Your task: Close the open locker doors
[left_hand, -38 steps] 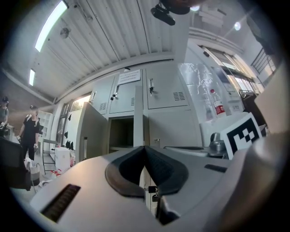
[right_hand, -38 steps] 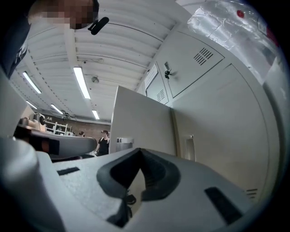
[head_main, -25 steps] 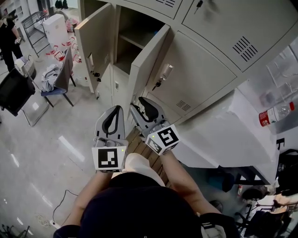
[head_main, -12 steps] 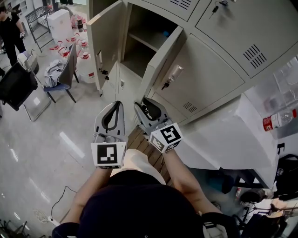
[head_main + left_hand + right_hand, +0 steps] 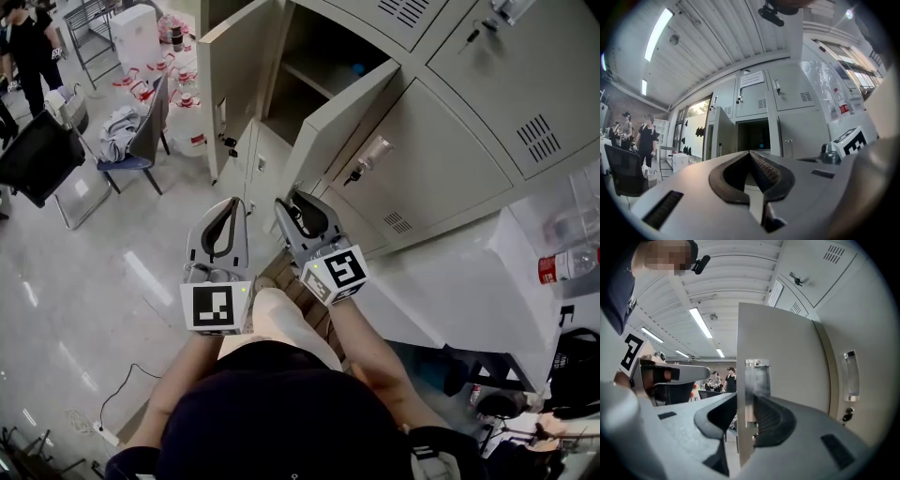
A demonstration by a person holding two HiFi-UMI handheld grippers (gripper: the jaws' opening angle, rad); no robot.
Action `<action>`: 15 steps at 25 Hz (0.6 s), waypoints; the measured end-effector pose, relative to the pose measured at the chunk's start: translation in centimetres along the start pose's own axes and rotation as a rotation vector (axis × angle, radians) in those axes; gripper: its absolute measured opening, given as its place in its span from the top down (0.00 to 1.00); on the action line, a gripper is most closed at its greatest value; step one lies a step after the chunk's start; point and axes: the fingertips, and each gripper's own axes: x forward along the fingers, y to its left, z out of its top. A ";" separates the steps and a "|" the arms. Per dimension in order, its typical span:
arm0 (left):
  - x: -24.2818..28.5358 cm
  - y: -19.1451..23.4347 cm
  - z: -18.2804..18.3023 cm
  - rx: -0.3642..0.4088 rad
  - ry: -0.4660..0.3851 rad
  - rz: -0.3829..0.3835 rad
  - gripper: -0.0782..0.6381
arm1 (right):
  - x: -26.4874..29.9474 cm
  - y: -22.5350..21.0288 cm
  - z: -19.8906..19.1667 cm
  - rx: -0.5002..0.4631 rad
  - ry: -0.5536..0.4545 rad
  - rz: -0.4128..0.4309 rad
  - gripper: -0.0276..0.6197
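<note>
Right gripper view | right claw (image 5: 746, 401) closing | locker door (image 5: 780, 352) edge between jaws

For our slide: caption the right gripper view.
Locker door edge between right hand-held gripper's jaws, which have just been closing.

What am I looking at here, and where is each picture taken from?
No robot: a person holds a two-jaw tool in each hand. One picture comes from a camera on the head, looking down; the other two ride on the tools. The left gripper is shut and empty. The right gripper has its jaws apart, though they have just been closing, with the edge of an open locker door between them. A second door also stands open. A bottle shows right of the lockers.
</note>
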 end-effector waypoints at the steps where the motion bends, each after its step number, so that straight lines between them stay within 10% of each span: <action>1: 0.2 0.2 -0.1 0.008 0.002 -0.001 0.89 | 0.4 0.0 0.0 -0.001 -0.005 -0.003 0.78; 15: 4.3 3.9 -0.4 0.038 -0.014 0.107 0.89 | 7.0 0.0 0.1 0.001 -0.012 -0.036 0.79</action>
